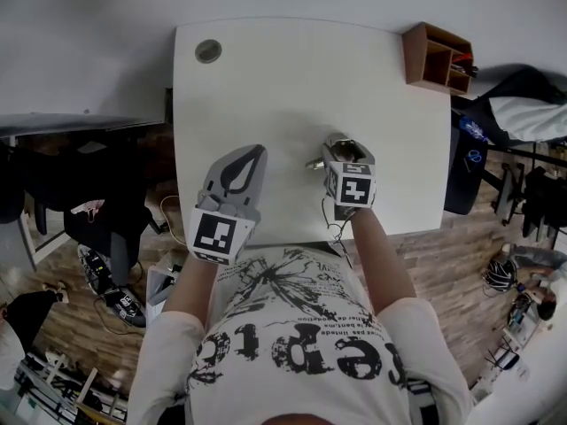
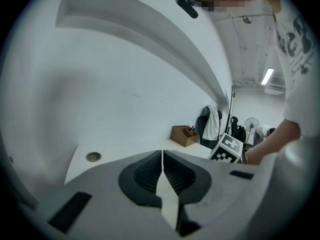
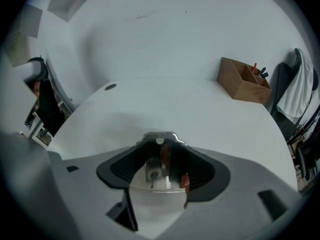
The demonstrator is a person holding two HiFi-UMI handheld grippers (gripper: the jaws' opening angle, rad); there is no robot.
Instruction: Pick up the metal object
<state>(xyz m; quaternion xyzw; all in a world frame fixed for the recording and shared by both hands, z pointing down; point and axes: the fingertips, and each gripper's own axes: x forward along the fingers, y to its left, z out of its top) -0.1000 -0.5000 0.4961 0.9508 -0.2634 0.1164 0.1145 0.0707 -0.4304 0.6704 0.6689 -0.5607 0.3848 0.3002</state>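
Right tool (image 1: 343,145) is clamping the metal object (image 3: 159,140) ready for lifting, left tool (image 1: 254,151) idling clenched empty at its nine o'clock.

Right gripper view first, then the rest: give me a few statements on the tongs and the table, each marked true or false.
1. The right tongs are shut on the metal object. True.
2. The left tongs hold a second metal piece. False: they are shut together with nothing between them.
3. A wooden box stands at the far right corner of the table. True.
4. The round hole in the table lies beside the wooden box. False: it is at the far left corner, across the table from the box.
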